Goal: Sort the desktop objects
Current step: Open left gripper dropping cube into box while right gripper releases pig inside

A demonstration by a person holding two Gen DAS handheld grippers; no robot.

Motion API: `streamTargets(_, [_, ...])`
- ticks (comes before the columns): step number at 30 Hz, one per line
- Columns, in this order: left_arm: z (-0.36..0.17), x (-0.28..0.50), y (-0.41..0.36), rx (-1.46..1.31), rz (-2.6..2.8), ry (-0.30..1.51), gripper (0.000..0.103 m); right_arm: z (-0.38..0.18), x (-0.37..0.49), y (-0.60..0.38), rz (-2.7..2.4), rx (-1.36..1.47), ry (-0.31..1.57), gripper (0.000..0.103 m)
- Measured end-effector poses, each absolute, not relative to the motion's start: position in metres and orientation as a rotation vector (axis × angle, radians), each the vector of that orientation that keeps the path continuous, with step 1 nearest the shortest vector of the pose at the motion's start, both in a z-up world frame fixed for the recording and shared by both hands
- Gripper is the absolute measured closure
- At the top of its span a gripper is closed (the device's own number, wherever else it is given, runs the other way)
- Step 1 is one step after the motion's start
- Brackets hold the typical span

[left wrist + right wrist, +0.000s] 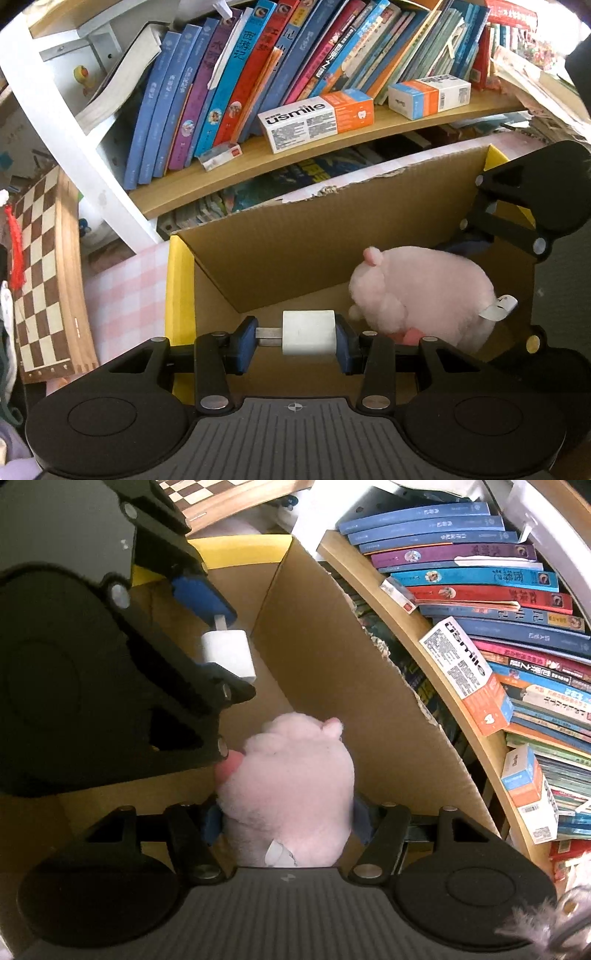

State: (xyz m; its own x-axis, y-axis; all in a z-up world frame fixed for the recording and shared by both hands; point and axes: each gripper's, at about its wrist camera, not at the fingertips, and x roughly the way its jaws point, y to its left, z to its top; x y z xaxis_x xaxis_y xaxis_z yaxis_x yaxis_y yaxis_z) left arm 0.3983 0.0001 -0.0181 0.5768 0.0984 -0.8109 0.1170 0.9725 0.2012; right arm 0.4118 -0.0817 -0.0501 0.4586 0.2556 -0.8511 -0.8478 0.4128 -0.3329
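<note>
Both tongs hang inside an open brown cardboard box. The left tongs pinch a small white plug-in charger; the right tongs, spread wide, flank a pink plush toy, grip unclear. Best released low, apart.

Daylight floods the bookshelf ahead of my claws, washing out the white frame at upper left and bleaching the book spines nearest it. Inside the cardboard box below me the light is softer, its far wall in shade. Fisheye distortion bends the shelf boards into arcs and darkens the corners. The pink plush toy between my right fingers looks soft-edged, slightly overexposed; my black housings swallow detail.
</note>
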Motion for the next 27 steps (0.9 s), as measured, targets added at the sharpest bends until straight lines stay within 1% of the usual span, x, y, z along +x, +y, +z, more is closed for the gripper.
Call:
streamTargets(2, [-0.018, 0.4, 0.001, 0.239, -0.01, 0.964, 0.057, -0.049, 0.411, -0.082, 0.787, -0.873, 0.783, 0.031])
streamTargets(4, [-0.018, 0.4, 0.001, 0.229, -0.022, 0.962, 0.039, -0.047, 0.411, -0.082, 0.769, -0.874, 0.755, 0.02])
streamTargets(6, [-0.015, 0.397, 0.001, 0.23, -0.024, 0.946, 0.031, -0.045, 0.411, -0.083, 0.761, -0.87, 0.734, 0.016])
streamTargets(7, [-0.014, 0.396, 0.0, 0.236, -0.019, 0.933, 0.029, -0.044, 0.41, -0.084, 0.758, -0.87, 0.726, 0.016])
streamTargets(11, [-0.003, 0.388, -0.001, 0.232, -0.01, 0.883, 0.024, -0.035, 0.408, -0.09, 0.752, -0.85, 0.696, 0.014])
streamTargets(13, [0.003, 0.382, 0.0, 0.219, -0.011, 0.856, 0.019, -0.029, 0.404, -0.094, 0.756, -0.83, 0.681, 0.012])
streamTargets(15, [0.01, 0.376, 0.0, 0.209, -0.011, 0.833, 0.018, -0.022, 0.402, -0.099, 0.756, -0.806, 0.67, 0.011])
streamTargets(22, [0.031, 0.345, -0.007, 0.226, 0.006, 0.733, 0.017, 0.002, 0.383, -0.115, 0.764, -0.701, 0.625, 0.01])
streamTargets(24, [0.038, 0.334, -0.007, 0.207, 0.016, 0.704, 0.017, 0.01, 0.377, -0.122, 0.76, -0.661, 0.606, 0.008])
streamTargets(27, [0.049, 0.318, -0.004, 0.165, 0.031, 0.663, 0.017, 0.02, 0.365, -0.132, 0.74, -0.597, 0.579, 0.008])
